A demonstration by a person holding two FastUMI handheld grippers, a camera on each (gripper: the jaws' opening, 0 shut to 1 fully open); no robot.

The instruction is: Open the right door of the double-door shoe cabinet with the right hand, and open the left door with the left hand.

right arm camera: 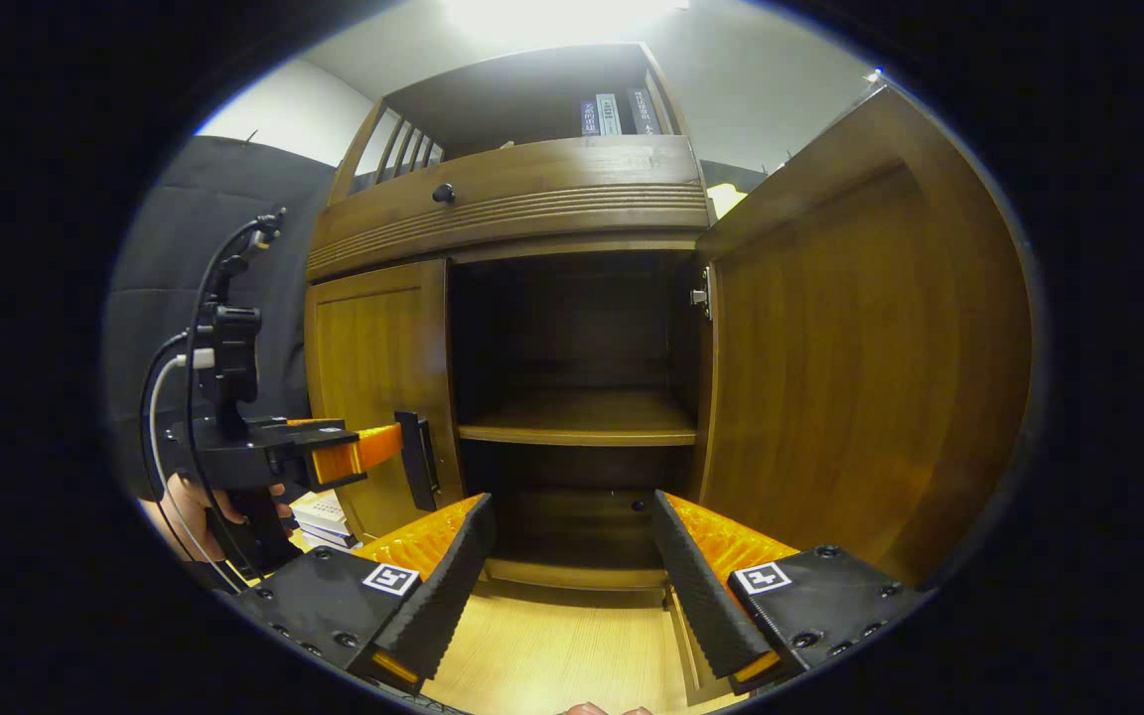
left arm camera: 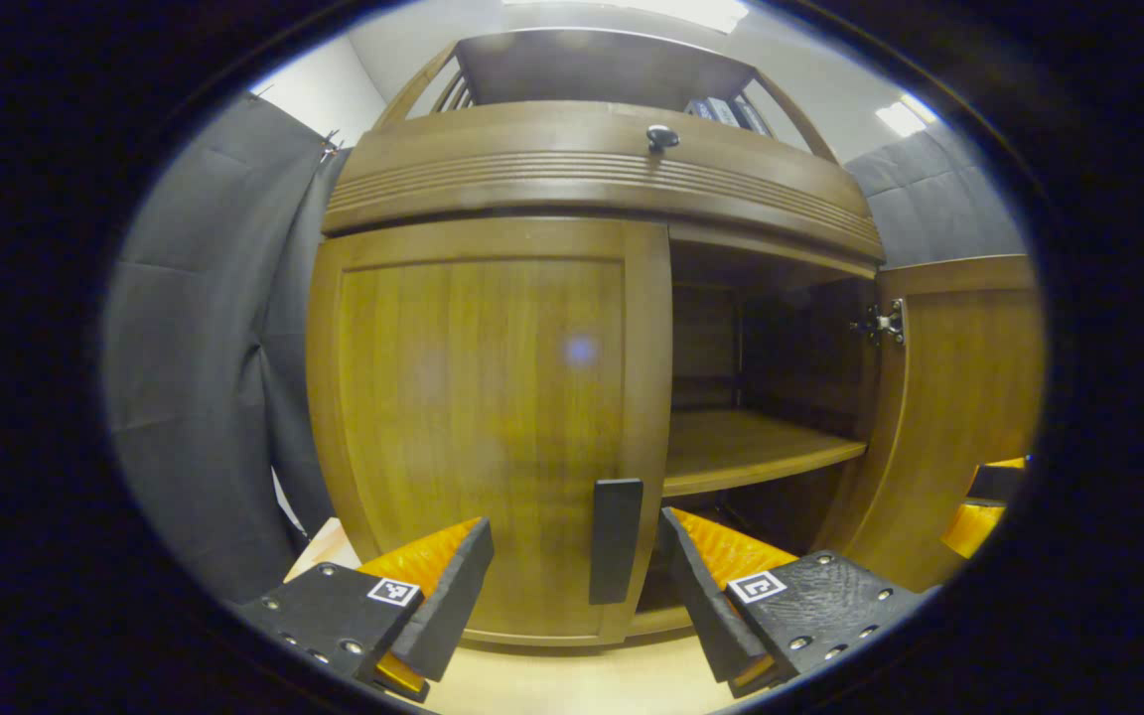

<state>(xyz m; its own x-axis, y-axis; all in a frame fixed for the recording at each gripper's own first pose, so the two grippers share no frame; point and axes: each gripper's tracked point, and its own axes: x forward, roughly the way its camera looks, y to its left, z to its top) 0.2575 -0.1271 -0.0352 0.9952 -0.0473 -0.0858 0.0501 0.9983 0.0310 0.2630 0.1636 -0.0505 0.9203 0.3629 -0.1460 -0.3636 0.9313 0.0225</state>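
Observation:
The brown shoe cabinet's left door (left arm camera: 483, 417) is shut, with a black vertical handle (left arm camera: 616, 541) at its right edge. My left gripper (left arm camera: 577, 576) is open, and the handle stands in the gap between its orange fingers, slightly ahead of the tips. The right door (left arm camera: 969, 397) is swung wide open on its hinge (left arm camera: 885, 323). In the right gripper view, my right gripper (right arm camera: 572, 556) is open with nothing in it, facing the open compartment with the right door (right arm camera: 860, 348) beside it. There the left gripper (right arm camera: 383, 447), held by a hand (right arm camera: 195, 506), reaches the left door's handle (right arm camera: 420, 460).
Inside the cabinet a wooden shelf (right arm camera: 577, 417) crosses a dark interior. Above the doors is a drawer with a round knob (left arm camera: 662, 137), and books (right arm camera: 612, 114) stand on the top shelf. A stack of books (right arm camera: 324, 516) lies by the cabinet's left side. The floor (right arm camera: 562, 645) is light wood.

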